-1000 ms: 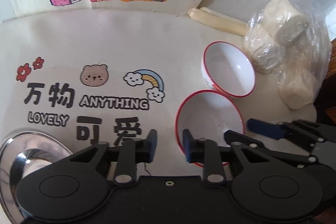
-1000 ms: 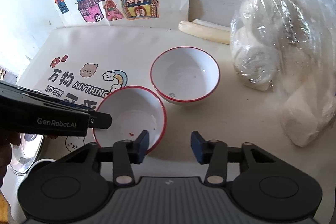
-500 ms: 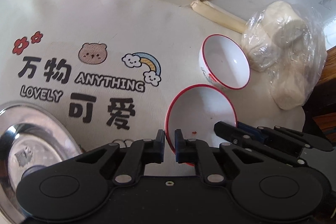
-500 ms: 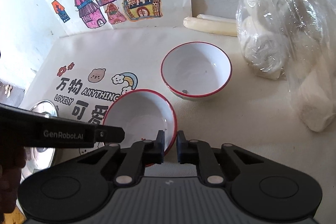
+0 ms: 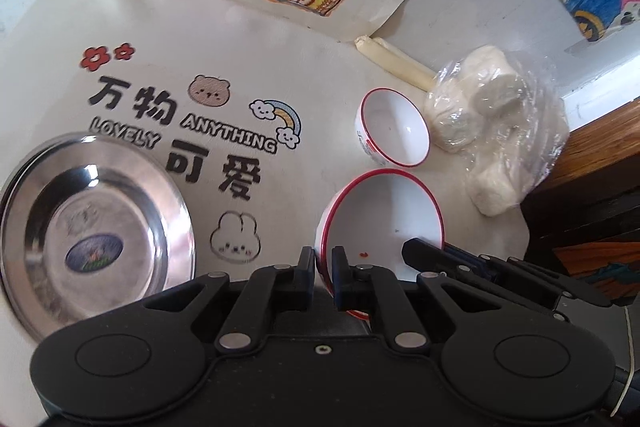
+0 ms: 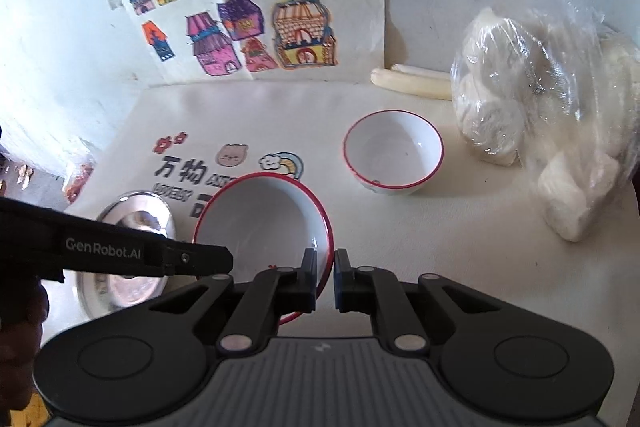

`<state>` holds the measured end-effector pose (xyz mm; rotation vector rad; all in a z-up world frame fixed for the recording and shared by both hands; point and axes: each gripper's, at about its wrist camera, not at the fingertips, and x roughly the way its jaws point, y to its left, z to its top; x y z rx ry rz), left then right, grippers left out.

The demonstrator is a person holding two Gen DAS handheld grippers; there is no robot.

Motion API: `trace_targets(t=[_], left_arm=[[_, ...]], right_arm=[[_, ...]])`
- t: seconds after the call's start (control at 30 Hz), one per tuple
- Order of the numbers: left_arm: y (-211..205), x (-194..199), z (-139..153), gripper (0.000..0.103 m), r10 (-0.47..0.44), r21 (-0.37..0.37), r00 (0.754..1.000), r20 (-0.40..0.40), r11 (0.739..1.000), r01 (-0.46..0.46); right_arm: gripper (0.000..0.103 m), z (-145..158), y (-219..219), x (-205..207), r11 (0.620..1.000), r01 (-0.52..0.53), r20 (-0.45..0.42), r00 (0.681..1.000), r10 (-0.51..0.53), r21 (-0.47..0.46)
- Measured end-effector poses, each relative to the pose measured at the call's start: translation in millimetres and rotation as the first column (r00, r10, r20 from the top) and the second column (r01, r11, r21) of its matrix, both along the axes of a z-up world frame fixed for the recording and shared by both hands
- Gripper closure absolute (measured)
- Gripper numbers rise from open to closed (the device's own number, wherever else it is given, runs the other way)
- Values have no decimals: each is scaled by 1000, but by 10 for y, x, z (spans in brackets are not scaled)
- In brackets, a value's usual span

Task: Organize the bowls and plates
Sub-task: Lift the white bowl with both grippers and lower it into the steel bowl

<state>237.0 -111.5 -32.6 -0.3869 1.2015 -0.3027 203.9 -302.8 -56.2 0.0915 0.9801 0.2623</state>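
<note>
A home: children's house drawings [image 6: 256, 27] behind a cartoon tablecloth [image 5: 280, 75]

both grippers' fingers [image 5: 306, 267] clamped

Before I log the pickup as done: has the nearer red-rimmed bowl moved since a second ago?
Yes. The nearer bowl, clamped by both grippers, now overlaps the cloth's printed lettering and has tilted, while the far bowl sits flat.

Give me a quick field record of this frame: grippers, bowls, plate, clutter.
left gripper: shut on near bowl's left rim
right gripper: shut on same bowl's right rim
near bowl: red-rimmed, white, tilted, pinched from both sides
far bowl: red-rimmed, upright on the cloth, untouched
steel plate: on the cloth, left of the bowls
plastic bag: white lumps inside, right of the bowls
</note>
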Motion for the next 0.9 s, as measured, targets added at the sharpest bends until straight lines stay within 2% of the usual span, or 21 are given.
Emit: trace_targets(t=[0.23, 0.53, 0.9], left_arm=[[110, -293, 136, 95, -10, -20, 1000, -17, 1000, 9], [256, -581, 187, 94, 3, -68, 1000, -24, 998, -4], [426, -712, 63, 94, 11, -39, 995, -99, 999, -15]], right_arm=[[94, 223, 120, -298, 1000, -26, 3, 1000, 26, -11], [94, 454, 309, -591, 988, -105, 23, 994, 109, -114], [94, 389, 512, -754, 979, -167, -10, 986, 167, -117]])
